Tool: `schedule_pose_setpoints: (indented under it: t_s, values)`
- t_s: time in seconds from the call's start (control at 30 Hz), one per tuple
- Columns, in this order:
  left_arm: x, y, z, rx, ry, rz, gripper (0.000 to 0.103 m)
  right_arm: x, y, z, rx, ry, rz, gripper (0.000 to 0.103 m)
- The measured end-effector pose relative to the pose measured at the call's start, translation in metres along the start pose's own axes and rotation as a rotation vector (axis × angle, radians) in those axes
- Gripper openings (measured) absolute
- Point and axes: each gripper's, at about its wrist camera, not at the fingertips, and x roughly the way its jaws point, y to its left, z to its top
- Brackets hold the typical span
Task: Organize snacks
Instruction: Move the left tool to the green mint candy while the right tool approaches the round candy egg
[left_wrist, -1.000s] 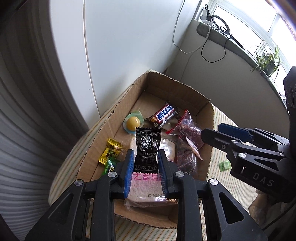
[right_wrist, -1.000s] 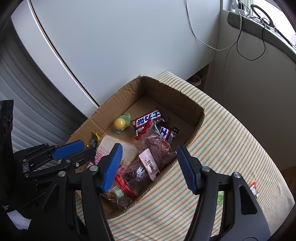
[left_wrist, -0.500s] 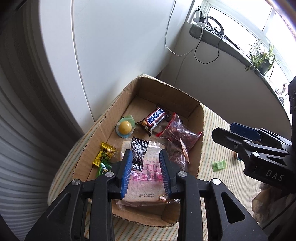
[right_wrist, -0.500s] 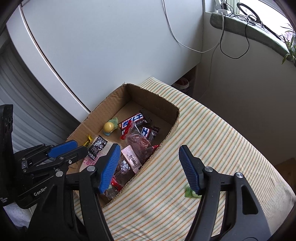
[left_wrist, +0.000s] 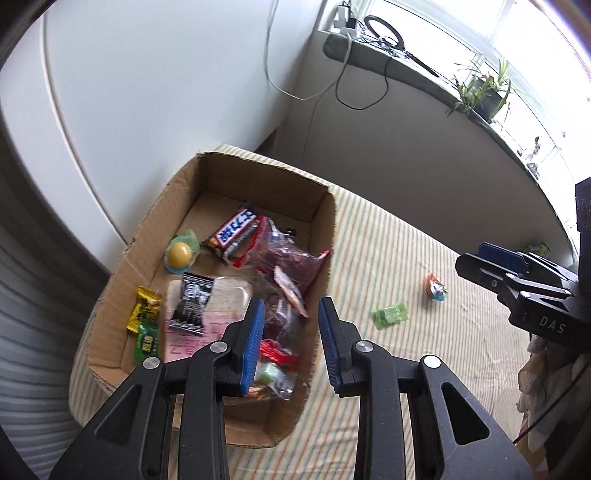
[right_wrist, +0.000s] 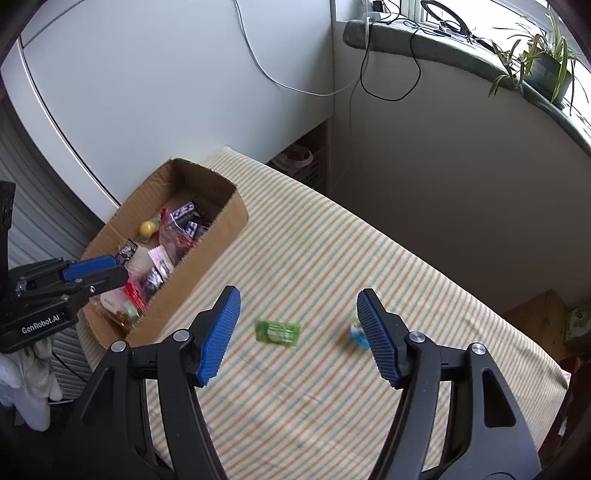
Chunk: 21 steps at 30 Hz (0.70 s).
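Observation:
A cardboard box (left_wrist: 327, 236) on the striped tablecloth holds several snacks. Among them are a black sachet (left_wrist: 192, 301) lying on a bread pack (left_wrist: 229, 295), a chocolate bar (left_wrist: 236, 229) and a yellow jelly cup (left_wrist: 180, 253). My left gripper (left_wrist: 290, 306) hovers open and empty over the box's near right corner. On the cloth lie a green candy (right_wrist: 277, 331) and a small blue-wrapped sweet (right_wrist: 357, 332). My right gripper (right_wrist: 298, 295) stands open above the green candy, not touching it.
The box (right_wrist: 207, 251) sits at the table's left end beside a white wall and a ribbed shutter. The striped cloth (right_wrist: 332, 251) stretches right of it. A window ledge (right_wrist: 461, 48) with cables and plants runs behind, away from the table.
The left gripper let go of the black sachet, which now lies on the bread pack, and shifted right. The right gripper swung right from over the box to above the green candy.

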Motion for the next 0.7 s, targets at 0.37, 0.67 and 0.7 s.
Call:
schedule_pose_setpoints:
  t_s: [0.37, 0.67, 0.7]
  values:
    - [0.048, -0.084, -0.002, 0.213, 0.140, -0.154, 0.037, 0.020, -0.058, -0.030, 0.003, 0.102, -0.009, 0.069]
    - [0.095, -0.109, 0.001, 0.358, 0.246, -0.135, 0.037, 0.059, -0.075, -0.028, 0.035, 0.177, 0.005, 0.068]
    - [0.098, -0.113, 0.001, 0.389, 0.250, -0.126, 0.037, 0.062, -0.077, -0.029, 0.050, 0.180, 0.013, 0.069]
